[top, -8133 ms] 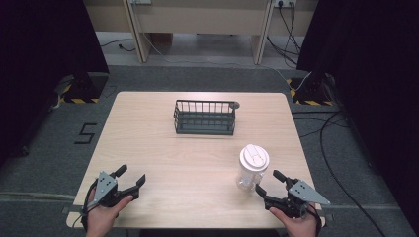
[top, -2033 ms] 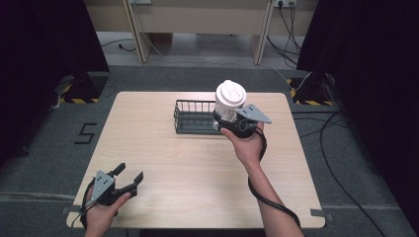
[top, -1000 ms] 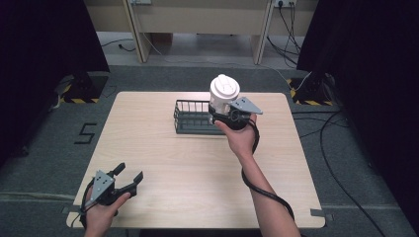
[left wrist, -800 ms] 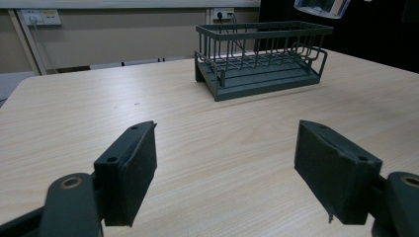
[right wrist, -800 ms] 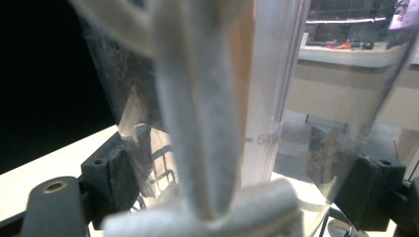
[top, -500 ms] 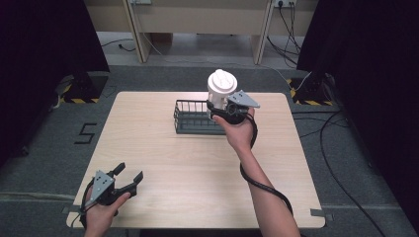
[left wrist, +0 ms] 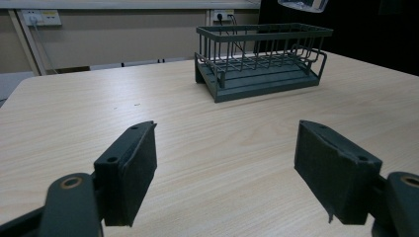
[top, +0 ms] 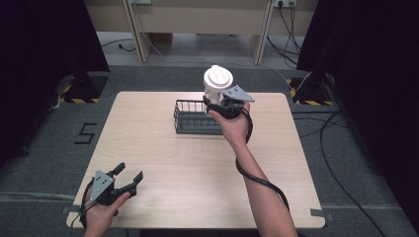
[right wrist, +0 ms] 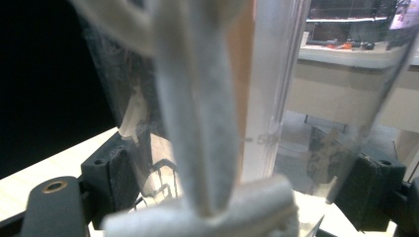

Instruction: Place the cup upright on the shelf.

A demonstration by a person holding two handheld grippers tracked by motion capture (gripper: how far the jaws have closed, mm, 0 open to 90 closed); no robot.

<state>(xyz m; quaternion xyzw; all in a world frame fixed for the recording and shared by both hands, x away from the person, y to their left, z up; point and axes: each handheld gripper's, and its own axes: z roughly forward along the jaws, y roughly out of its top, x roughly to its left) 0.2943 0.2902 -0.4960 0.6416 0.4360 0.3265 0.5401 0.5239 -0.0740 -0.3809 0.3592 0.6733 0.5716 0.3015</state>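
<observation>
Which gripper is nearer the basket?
Right. The right gripper, shut on the cup, hovers over the basket's right end. The left gripper is open at the table's near left corner, far from it.

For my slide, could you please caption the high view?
Right claw holds a lidded cup above the wire basket; left claw rests open near the table edge.
</observation>
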